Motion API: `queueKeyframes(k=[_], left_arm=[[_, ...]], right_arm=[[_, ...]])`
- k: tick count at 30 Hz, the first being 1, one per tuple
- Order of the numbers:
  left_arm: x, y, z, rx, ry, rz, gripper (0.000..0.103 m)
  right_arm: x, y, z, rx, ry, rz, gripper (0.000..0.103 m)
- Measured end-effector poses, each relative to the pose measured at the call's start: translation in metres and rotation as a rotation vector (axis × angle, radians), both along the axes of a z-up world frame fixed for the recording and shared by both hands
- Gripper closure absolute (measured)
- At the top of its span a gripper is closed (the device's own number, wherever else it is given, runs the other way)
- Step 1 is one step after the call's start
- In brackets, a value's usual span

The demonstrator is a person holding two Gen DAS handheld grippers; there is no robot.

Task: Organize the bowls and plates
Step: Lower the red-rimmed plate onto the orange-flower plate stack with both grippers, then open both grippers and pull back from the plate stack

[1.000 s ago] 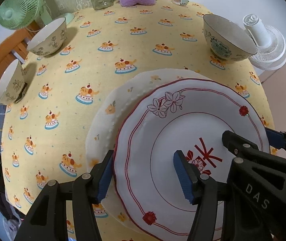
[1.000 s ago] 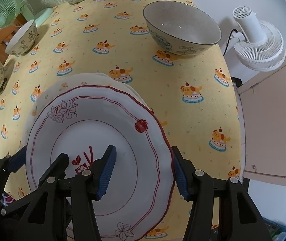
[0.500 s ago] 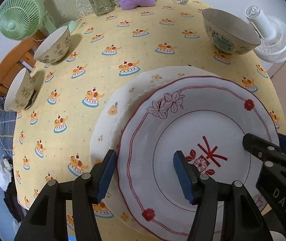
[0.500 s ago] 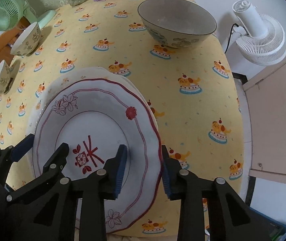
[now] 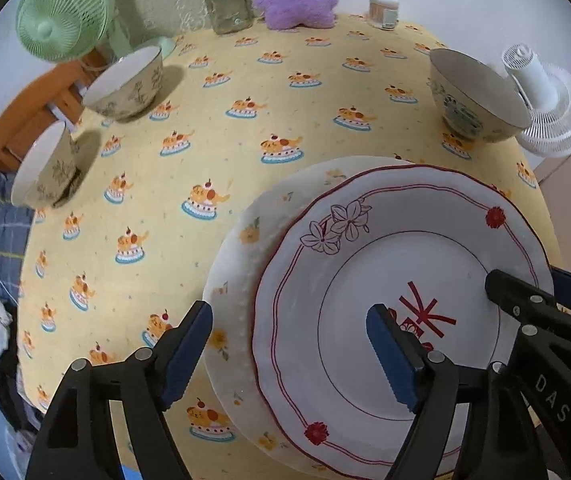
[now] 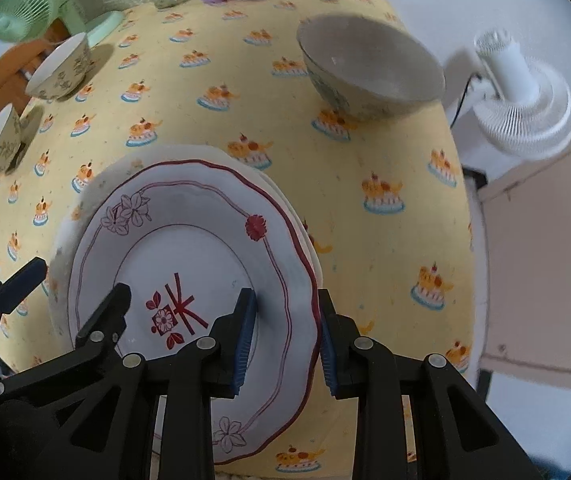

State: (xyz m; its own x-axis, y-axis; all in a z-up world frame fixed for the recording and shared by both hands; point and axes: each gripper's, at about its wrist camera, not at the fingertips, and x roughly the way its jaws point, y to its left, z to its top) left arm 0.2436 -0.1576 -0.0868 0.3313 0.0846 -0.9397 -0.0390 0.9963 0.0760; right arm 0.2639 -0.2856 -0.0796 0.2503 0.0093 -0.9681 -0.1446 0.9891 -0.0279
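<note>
Before lifting anything, read the table [image 5: 245, 152] from the left: patterned bowl [image 5: 125, 84] and second patterned bowl [image 5: 45, 164] at the far left edge, well apart from the plates.

Next, left gripper [image 5: 287, 316]: just opened wider, straddling the near-left rims of both plates, pads pressing on nothing. Keep it slack and draw it clear without nudging the cream plate [image 5: 245, 280].

Right of centre, red-rimmed plate [image 5: 405, 240] lying on the cream plate, offset toward the right.

Right gripper [image 6: 285, 298]: just closed down narrow, clamped across that plate's right rim, one pad on the face, the other outside the edge.

Probably about to move the top plate one-handed. Raise slowly, hold level, and mind slipping with so small a bite.

Far right, larger bowl [image 6: 369, 68], apart from the plates; steer wide of it.
</note>
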Motion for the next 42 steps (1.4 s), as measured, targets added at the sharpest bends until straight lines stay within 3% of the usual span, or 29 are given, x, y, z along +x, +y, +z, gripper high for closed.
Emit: queueKeyframes(k=[11, 19, 23, 28, 36, 42], left_arm=[[-0.005, 0.001, -0.002, -0.027, 0.015, -0.035, 0.022], [-0.008, 0.005, -0.001, -0.020, 0.018, -0.021, 0.022], [-0.011, 0.006, -0.001, -0.015, 0.024, -0.007, 0.022], [-0.016, 0.011, 0.003, -0.016, 0.011, 0.012, 0.022], [-0.021, 0.034, 0.019, -0.071, -0.037, -0.003, 0.019], [-0.023, 0.069, 0.037, -0.088, -0.083, -0.051, 0.019]], right_arm=[[0.006, 0.004, -0.007, 0.021, 0.005, -0.048, 0.067], [0.000, 0.019, -0.010, -0.040, -0.044, -0.016, 0.060], [0.001, 0.017, -0.012, -0.018, -0.032, -0.003, 0.044], [0.000, 0.014, -0.011, 0.004, -0.031, 0.000, 0.035], [-0.009, 0.026, 0.009, 0.009, -0.086, -0.032, 0.030], [-0.017, 0.053, 0.025, 0.089, -0.111, -0.116, 0.030]])
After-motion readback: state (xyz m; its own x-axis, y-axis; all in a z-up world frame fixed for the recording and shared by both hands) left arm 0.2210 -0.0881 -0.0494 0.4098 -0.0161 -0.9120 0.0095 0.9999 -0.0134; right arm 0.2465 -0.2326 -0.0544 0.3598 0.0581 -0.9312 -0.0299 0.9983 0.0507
